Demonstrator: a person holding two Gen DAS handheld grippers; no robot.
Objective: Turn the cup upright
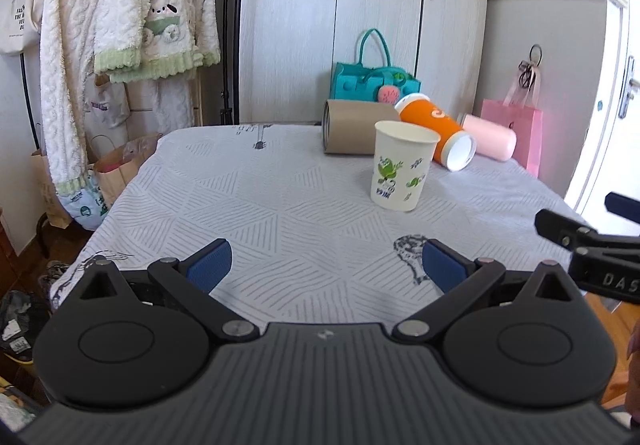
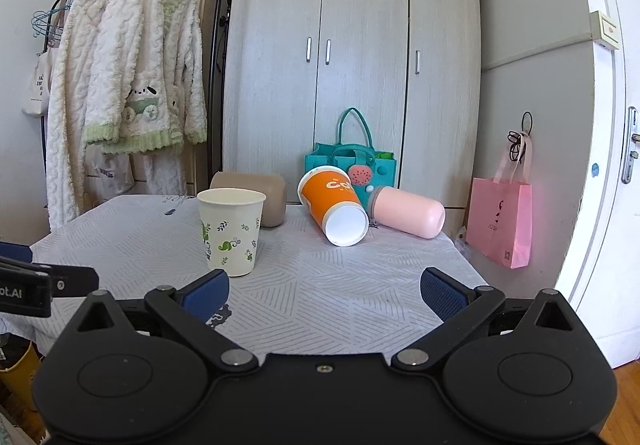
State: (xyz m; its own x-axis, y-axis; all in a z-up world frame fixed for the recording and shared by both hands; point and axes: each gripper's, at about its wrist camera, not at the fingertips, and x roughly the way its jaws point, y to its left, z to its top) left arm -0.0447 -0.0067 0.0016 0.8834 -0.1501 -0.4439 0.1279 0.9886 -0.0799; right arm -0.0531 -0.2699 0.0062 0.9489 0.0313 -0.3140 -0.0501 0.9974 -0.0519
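A white paper cup with green leaf prints (image 1: 404,167) (image 2: 231,231) stands upright on the table, mouth up. An orange paper cup (image 1: 436,131) (image 2: 336,205) lies on its side behind it, its white open mouth toward me. A pink cup (image 1: 490,137) (image 2: 408,213) and a tan cup (image 1: 356,133) (image 2: 260,197) also lie on their sides at the back. My left gripper (image 1: 326,265) is open and empty, low over the near table. My right gripper (image 2: 324,291) is open and empty, short of the white cup.
The table (image 1: 240,205) (image 2: 132,229) has a grey patterned cloth. A teal bag (image 1: 372,81) (image 2: 352,161) stands at its far edge before a wardrobe (image 2: 352,65). A pink paper bag (image 2: 500,221) hangs right. Robes on a rack (image 2: 132,85) hang left. The right gripper's fingers (image 1: 592,241) show at the right edge.
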